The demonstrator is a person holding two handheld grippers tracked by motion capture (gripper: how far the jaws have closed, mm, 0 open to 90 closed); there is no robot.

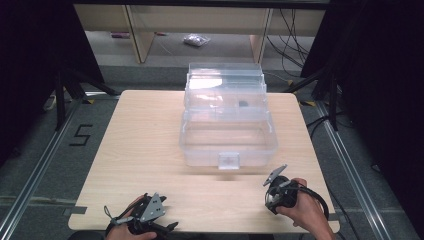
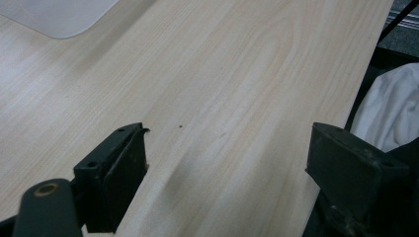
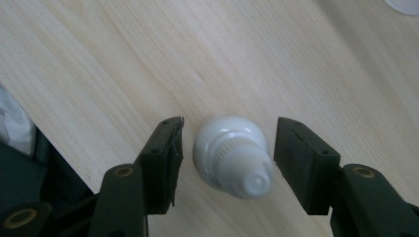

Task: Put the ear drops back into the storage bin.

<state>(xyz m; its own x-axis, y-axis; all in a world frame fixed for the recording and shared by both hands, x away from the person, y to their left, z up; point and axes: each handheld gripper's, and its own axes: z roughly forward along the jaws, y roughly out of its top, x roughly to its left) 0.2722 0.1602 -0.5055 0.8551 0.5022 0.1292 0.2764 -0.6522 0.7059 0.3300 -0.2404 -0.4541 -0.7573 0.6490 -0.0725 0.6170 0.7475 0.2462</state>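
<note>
We find the bottle (image 3: pixel 232 155) standing on the table (image 1: pixel 150 150), near the box's (image 1: pixel 227 142) front. The right gripper (image 3: pixel 227 163) straddles it, jaws not yet touching; the left gripper (image 2: pixel 227 163) gapes empty. Grasping is in hand; next, we judge, closing evenly.

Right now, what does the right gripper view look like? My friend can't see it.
A small white bottle with a ridged cap stands on a pale wooden table, seen from above. The right gripper has a black jaw on each side of it, with small gaps, not squeezing it yet.
</note>
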